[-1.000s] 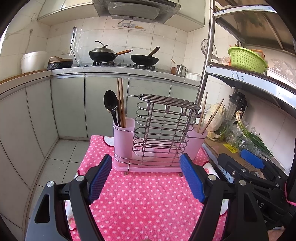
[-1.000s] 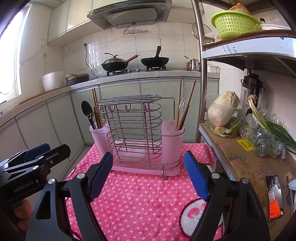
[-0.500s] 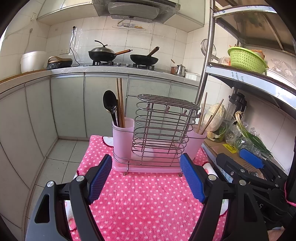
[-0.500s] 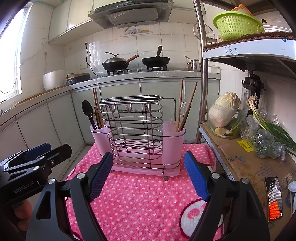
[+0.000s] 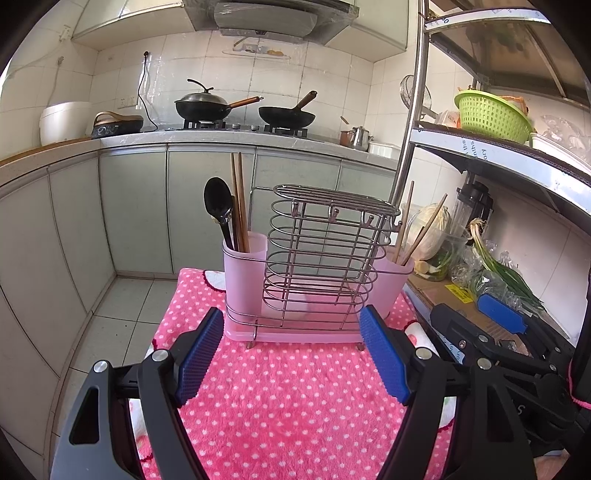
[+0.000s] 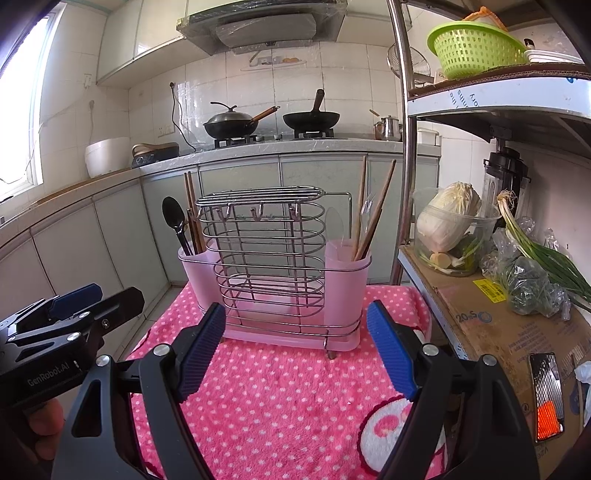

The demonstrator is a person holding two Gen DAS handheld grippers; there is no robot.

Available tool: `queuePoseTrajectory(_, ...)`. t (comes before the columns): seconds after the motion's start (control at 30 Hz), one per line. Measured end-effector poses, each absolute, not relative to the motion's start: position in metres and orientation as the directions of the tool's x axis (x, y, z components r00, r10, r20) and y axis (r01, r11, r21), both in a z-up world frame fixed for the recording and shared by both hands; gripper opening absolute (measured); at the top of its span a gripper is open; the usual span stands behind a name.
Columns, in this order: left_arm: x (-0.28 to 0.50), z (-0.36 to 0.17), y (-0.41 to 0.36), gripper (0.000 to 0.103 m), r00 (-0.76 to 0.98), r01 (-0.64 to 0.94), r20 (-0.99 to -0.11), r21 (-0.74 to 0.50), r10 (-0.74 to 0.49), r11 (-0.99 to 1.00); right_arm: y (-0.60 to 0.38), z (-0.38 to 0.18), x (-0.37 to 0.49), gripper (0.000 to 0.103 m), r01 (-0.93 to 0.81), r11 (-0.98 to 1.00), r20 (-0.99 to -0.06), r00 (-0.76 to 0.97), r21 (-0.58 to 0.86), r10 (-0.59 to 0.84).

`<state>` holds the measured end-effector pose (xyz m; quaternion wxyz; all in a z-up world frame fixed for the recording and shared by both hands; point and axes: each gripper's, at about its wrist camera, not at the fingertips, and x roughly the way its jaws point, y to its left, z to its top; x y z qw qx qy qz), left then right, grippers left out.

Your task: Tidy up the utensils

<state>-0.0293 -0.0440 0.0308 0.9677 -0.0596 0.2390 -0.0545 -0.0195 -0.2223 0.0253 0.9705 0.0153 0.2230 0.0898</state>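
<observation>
Nothing is seen to have moved since the earlier frames: both grippers and the utensil holder keep the same places.

A tiled kitchen is shown, with a long grey-green cabinet run [image 5: 133,206] along the back wall under a pale counter. Two black woks [image 5: 207,105] are set on the stove beneath a range hood [image 5: 269,14]. A white rice cooker [image 5: 62,122] is placed on the counter at the left. At the right, a metal shelf rack [image 6: 491,96] is seen carrying a green basket [image 6: 476,48]; on its lower level a cabbage [image 6: 448,218] in a clear tub and green onions [image 6: 543,254] are laid.

The desk is covered by a pink polka-dot cloth [image 5: 288,398]. On its far part the utensil holder [image 5: 317,266] is stood upright, a wire frame with a pink cup at each end. A black spoon [image 5: 219,206] and chopsticks [image 5: 238,199] are held in the left cup; more chopsticks [image 6: 369,210] are leant in the right cup.

The left gripper [image 5: 291,354] is held wide open, nothing between its blue pads, short of the holder. The right gripper [image 6: 295,347] is likewise spread open and empty, near the holder's front.
</observation>
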Motion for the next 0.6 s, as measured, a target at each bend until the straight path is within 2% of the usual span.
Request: queuePoseTrajectory(0.6,-0.008,0.012,-0.042,0.075,0.856,0.066,-0.501,-0.141,-0.129,0.988,-0.228,0.010,-0.002,0.079,-0.156,0.985,-0.463,0.869,0.080,0.175)
